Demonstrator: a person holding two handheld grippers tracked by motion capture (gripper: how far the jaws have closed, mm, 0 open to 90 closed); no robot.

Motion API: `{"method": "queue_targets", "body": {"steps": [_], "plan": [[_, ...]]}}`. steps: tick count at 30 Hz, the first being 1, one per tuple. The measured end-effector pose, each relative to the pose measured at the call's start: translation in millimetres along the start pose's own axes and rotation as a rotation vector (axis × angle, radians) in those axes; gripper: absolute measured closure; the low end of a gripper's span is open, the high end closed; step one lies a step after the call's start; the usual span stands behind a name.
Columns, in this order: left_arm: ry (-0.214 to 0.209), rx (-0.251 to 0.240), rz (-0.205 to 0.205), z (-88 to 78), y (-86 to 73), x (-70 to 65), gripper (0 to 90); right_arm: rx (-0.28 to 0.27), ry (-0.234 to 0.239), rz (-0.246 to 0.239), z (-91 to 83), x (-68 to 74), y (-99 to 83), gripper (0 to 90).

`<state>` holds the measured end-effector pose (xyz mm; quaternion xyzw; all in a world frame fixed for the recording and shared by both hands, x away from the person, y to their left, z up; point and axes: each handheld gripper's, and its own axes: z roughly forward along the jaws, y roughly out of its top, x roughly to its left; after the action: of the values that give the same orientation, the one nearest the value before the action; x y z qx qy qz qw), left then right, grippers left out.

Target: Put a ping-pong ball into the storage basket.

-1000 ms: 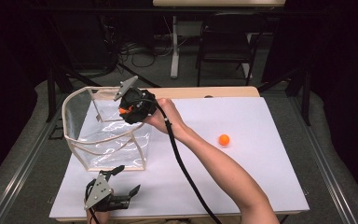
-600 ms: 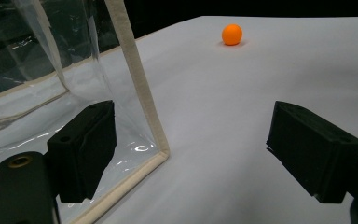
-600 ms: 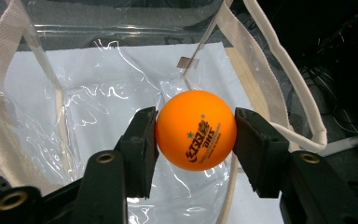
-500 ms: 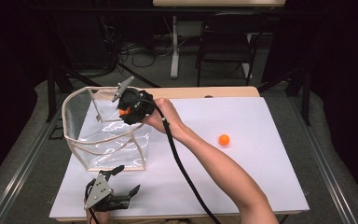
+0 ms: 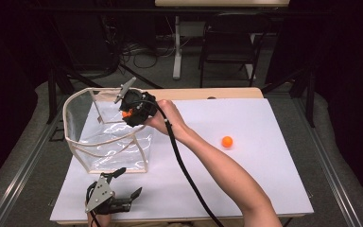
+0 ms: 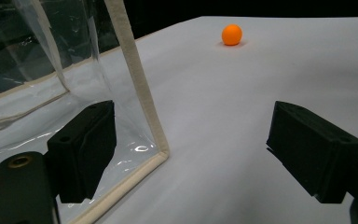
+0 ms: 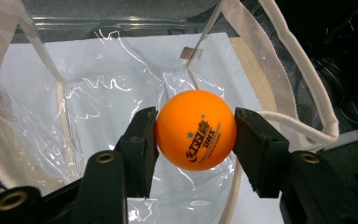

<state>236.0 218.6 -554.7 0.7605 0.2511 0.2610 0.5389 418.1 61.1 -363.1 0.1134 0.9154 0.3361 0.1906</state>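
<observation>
My right gripper (image 7: pixel 196 135) is shut on an orange ping-pong ball (image 7: pixel 196 129), both pads pressing its sides. In the high view the right gripper (image 5: pixel 128 113) hangs over the open top of a clear plastic bag with cream trim (image 5: pixel 105 142) at the table's left. A second orange ball (image 5: pixel 227 141) lies on the white table right of centre; the left gripper view shows that ball (image 6: pixel 231 34) far off. My left gripper (image 5: pixel 125 187) rests near the front edge, jaws open and empty, its left pad close to the bag's corner (image 6: pixel 156 135).
The white table (image 5: pixel 264 189) has bare surface between the bag and the loose ball. A black cable (image 5: pixel 189 177) trails along the person's forearm. Chairs and stands are behind the far edge in the dark.
</observation>
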Motion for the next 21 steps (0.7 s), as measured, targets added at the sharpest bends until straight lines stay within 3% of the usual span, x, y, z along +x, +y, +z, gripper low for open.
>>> {"method": "queue_targets", "body": {"steps": [21], "plan": [[-0.001,0.000,0.002,0.1,0.0,0.1,15.7,0.027,0.029,0.003,7.1,5.2,-0.4,50.7]]}}
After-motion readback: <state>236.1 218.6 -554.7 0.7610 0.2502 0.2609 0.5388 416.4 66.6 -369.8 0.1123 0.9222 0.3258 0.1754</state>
